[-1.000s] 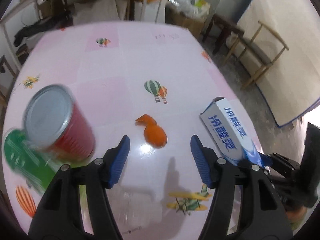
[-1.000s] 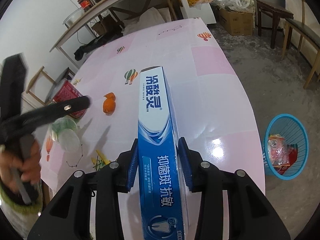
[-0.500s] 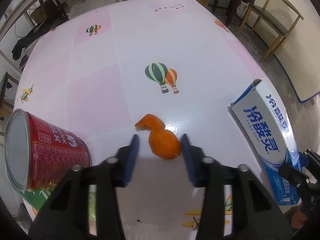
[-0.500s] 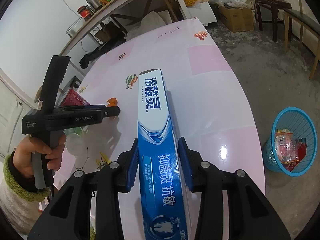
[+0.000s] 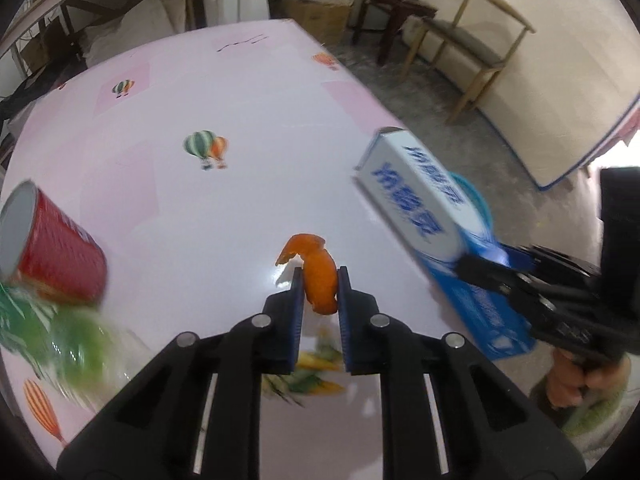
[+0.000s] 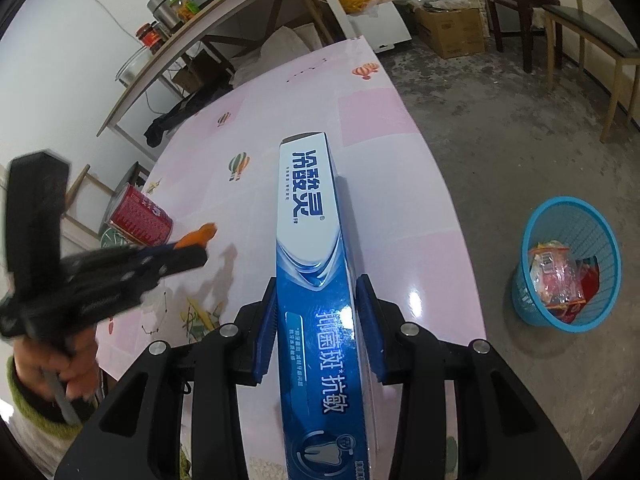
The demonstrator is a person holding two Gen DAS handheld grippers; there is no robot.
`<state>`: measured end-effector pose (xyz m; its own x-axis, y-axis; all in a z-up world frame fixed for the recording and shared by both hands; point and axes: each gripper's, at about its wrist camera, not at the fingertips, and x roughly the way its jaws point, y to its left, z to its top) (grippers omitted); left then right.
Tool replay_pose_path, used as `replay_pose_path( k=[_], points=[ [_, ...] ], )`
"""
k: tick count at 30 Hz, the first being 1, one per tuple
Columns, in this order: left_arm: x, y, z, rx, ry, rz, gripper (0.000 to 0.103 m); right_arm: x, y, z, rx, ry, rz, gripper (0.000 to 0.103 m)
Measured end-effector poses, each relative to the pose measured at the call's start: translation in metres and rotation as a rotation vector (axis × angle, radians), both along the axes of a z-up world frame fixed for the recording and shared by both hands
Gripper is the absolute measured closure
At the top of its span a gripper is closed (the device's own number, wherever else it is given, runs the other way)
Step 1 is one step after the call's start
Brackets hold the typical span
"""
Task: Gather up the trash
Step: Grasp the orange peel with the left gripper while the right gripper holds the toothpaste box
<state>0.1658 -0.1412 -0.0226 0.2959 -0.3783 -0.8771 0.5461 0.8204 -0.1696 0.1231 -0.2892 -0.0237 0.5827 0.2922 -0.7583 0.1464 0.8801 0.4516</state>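
Observation:
A curled orange peel (image 5: 308, 246) sits between the blue pads of my left gripper (image 5: 319, 274), just above the pink table (image 5: 240, 100). The jaws are closing and both pads touch the peel. From the right wrist view the left gripper (image 6: 192, 254) shows side-on, with the peel (image 6: 202, 233) poking out past its tip. My right gripper (image 6: 317, 280) is shut on a long blue and white toothpaste box (image 6: 312, 248), held tilted over the table's right side. The same box (image 5: 416, 208) appears at the right of the left wrist view.
A red can (image 5: 52, 252) lies tilted at the table's left, on a blurred green and clear plastic item (image 5: 60, 336). On the floor to the right stands a blue mesh basket (image 6: 528, 304) holding wrappers. Chairs, boxes and a shelf line the room's far side.
My left gripper moved forward onto the orange peel and its jaws narrowed from wide apart to touching it. The right gripper kept its hold on the box and drifted slightly.

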Motion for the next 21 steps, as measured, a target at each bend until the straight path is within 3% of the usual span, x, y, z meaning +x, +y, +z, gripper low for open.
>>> replay_pose_path(
  k=[9, 14, 21],
  points=[
    [-0.056, -0.002, -0.016, -0.03, -0.026, -0.019, 0.088, -0.004, -0.002, 0.0, 0.01, 0.011, -0.004, 0.065],
    [-0.061, 0.01, -0.021, -0.097, -0.003, -0.017, 0.069, 0.0, -0.001, -0.001, 0.009, 0.039, 0.012, 0.063],
    [-0.067, 0.017, -0.023, -0.119, -0.015, -0.02, 0.062, -0.002, 0.002, -0.001, -0.005, 0.06, 0.003, 0.061]
  ],
)
